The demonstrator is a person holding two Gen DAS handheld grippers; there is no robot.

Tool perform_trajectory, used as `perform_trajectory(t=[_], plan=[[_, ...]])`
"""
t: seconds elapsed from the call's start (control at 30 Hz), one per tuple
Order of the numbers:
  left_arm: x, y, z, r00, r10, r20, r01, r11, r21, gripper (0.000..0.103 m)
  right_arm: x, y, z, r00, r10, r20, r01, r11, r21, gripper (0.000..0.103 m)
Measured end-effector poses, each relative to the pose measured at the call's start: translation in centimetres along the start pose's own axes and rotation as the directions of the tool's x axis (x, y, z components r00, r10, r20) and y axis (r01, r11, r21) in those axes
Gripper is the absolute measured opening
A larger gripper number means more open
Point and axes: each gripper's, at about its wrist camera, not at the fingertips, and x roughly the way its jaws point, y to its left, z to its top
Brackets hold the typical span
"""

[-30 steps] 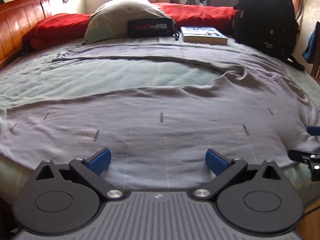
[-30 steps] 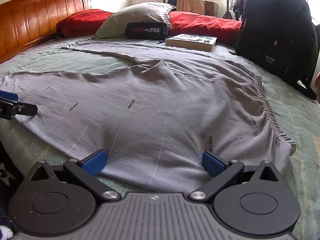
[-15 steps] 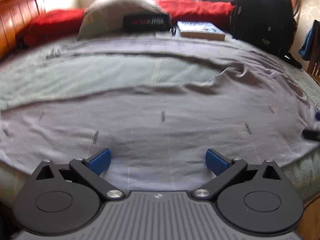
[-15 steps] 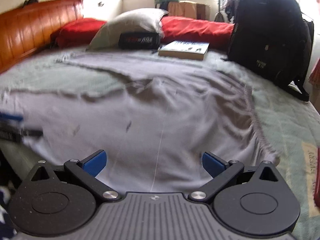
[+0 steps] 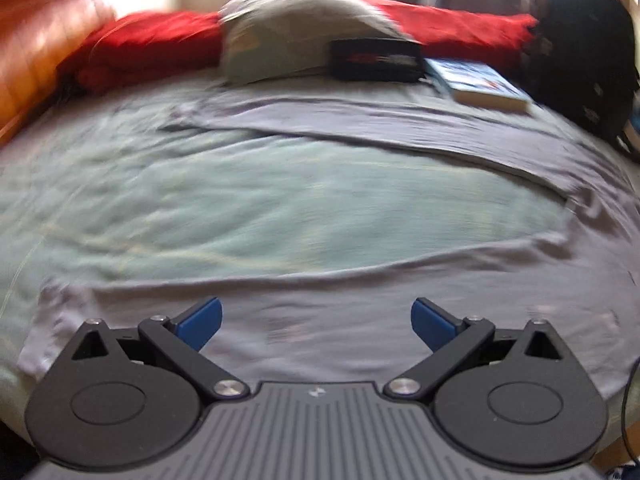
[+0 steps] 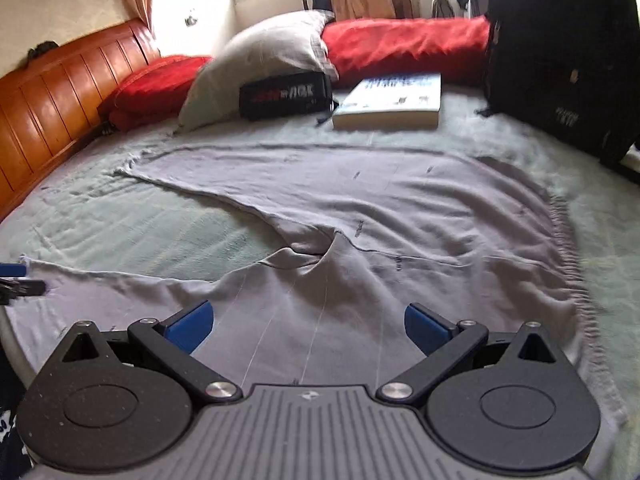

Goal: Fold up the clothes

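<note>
1. Right wrist view: grey trousers [image 6: 360, 216] lie spread flat on the green bedspread [image 6: 132, 228], the elastic waistband [image 6: 568, 256] to the right and two legs running left, one toward the grey pillow [image 6: 264, 60], one along the near bed edge.
2. The cloth looks thin, light and limp; I judge it will sag and crease when lifted, so the near leg's cuff and the waistband corner are the sensible holds.
3. The right gripper [image 6: 308, 322] hovers low over the near leg, its blue pads spread wide, pinching nothing.
4. The left gripper [image 5: 316, 318] hangs over the near leg toward its cuff, likewise spread and empty; that view is blurred.
5. A book [image 6: 392, 96] and black backpack [image 6: 560, 52] sit well beyond.
</note>
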Motion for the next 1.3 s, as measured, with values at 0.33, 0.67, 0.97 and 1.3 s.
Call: perform_trajectory(t=[0.33,0.67,0.97,1.3], plan=[[1.8,14.3,-2.0,0.999,0.008,-0.043,-0.022,0.933,-0.358,0.099,3.4,0.2,3.6,0.998,0.054,-0.021,-0.054,0.999,-0.005,0.103],[0.8,14.0,-2.7,0.993,-0.015,-0.114,-0.032,0.918,-0.394,0.1,5.9,-0.3,5.1,0.992,0.104,-0.065,-0.104,0.995,0.004,0.103],[1.6,10.1,6.3,1.0,0.002,-0.01,-0.004,0.964,-0.264,0.1,7.8,2.8,11.0,0.997,0.071,-0.03,-0.073,0.994,-0.076,0.103],[12.2,5.9,18.6,0.996,-0.089,0.003,0.087,0.967,-0.241,0.1,13.5,7.7,10.1,0.956,0.275,-0.105,-0.29,0.943,-0.166,0.103]])
